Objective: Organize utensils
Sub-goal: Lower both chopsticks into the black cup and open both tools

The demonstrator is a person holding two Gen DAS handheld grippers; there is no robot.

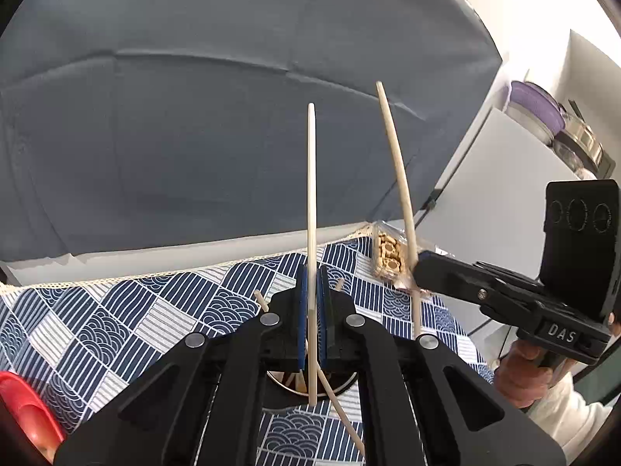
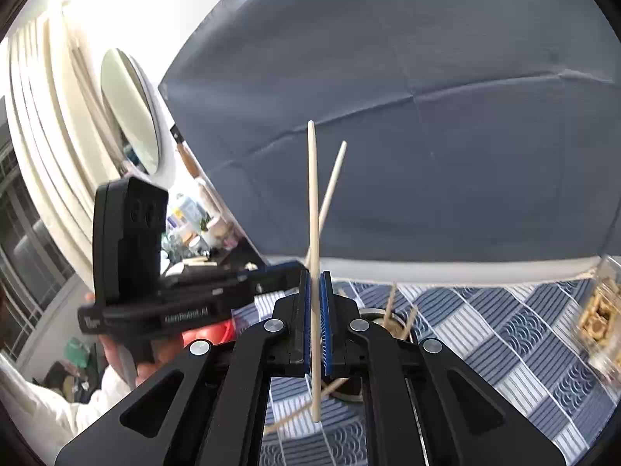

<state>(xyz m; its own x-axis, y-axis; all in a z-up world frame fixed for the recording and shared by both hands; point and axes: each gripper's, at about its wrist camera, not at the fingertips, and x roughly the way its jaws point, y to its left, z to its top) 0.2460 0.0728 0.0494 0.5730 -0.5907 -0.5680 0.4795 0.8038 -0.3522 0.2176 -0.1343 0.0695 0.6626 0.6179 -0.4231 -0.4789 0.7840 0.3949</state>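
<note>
Left gripper is clamped on an upright chopstick; right gripper pinches another chopstick, both above the patterned surface

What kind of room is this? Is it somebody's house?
Probably a home kitchen or dining corner. A table wears a blue patterned tablecloth, lidded pots sit on a white cabinet, and bottles and jars crowd a counter. Each gripper holds one chopstick over a metal holder.
</note>
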